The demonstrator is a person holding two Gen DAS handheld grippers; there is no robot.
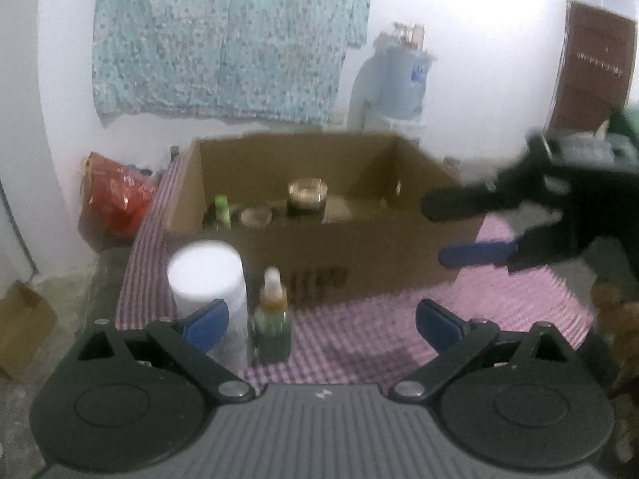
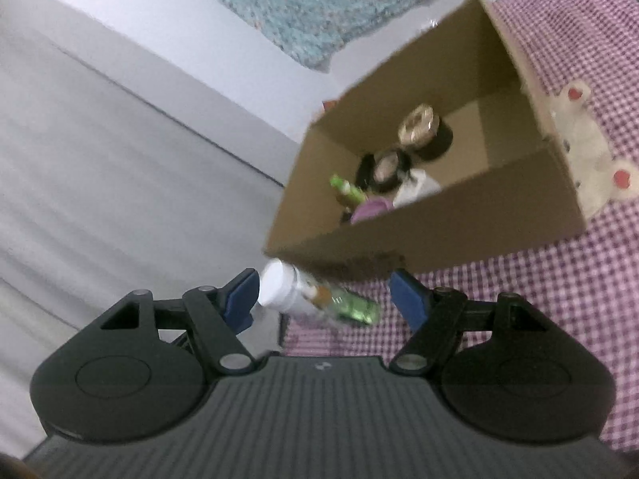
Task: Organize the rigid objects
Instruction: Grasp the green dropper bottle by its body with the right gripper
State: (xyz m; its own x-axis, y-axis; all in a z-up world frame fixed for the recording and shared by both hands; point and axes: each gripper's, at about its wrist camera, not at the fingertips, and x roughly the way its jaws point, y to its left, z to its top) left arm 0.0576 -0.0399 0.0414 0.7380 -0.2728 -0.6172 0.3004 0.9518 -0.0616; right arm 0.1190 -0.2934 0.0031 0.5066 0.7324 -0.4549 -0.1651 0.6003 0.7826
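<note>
Open brown cardboard box (image 1: 319, 247) on pink checked cloth (image 1: 359, 335) collects jars; white cylindrical bottle (image 1: 207, 279) and green dropper bottle (image 1: 272, 319) wait outside it. Left gripper (image 1: 321, 319) and right gripper (image 2: 323, 299) both spread, empty.

Home bedroom or living room: pale blue floral cloth (image 1: 223, 40) hung on a white wall, pink-and-white checked bedsheet (image 1: 359, 343) under an open brown cardboard box (image 1: 319, 255) holding toiletry bottles and jars, red plastic bag (image 1: 116, 199) on the floor, brown wooden door (image 1: 595, 76).
</note>
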